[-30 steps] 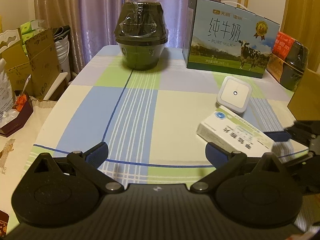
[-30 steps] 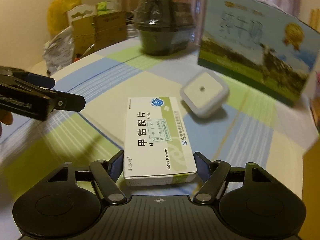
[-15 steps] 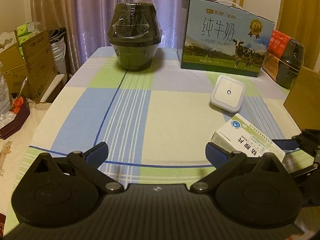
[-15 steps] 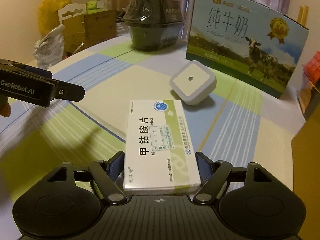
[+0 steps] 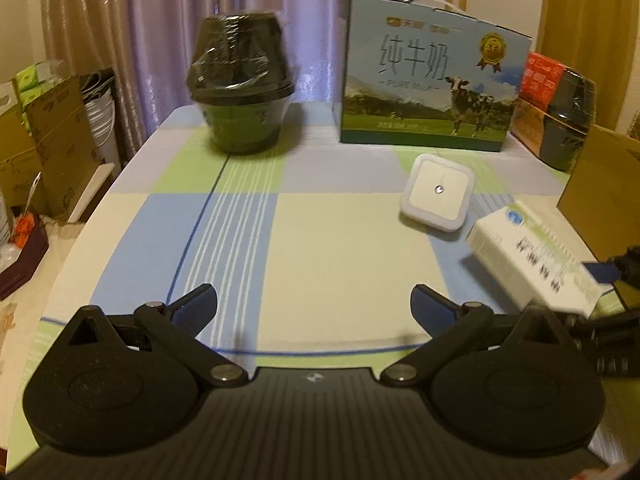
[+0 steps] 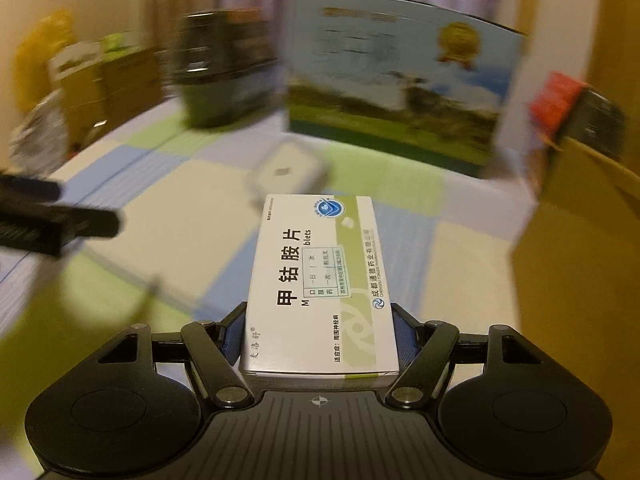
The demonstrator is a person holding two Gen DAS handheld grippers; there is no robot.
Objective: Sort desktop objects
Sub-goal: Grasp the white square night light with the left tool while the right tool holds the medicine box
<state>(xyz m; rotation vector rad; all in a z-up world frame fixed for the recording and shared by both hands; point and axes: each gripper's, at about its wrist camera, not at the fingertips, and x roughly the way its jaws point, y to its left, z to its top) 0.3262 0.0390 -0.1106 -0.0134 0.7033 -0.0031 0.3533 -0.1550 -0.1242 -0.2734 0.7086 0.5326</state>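
A white and green medicine box (image 6: 320,280) is clamped between the blue pads of my right gripper (image 6: 318,332), which is shut on it and holds it above the checked tablecloth. The left wrist view shows the same medicine box (image 5: 532,258) lifted at the right edge, blurred. My left gripper (image 5: 314,304) hovers open over the near part of the table with nothing between its fingers. A white square device (image 5: 438,191) lies flat on the cloth in front of the milk carton; the white square device (image 6: 286,172) is blurred in the right wrist view.
A tall milk carton (image 5: 430,80) stands at the back. A dark plastic-wrapped tub (image 5: 242,88) sits back left. A brown cardboard box (image 6: 580,248) rises at the right. A second dark tub and red packs (image 5: 560,108) sit back right. Cartons crowd the floor at left.
My right gripper has raised the medicine box off the cloth and swung it rightwards toward the brown cardboard box. The left gripper stays open and has drawn back a little.
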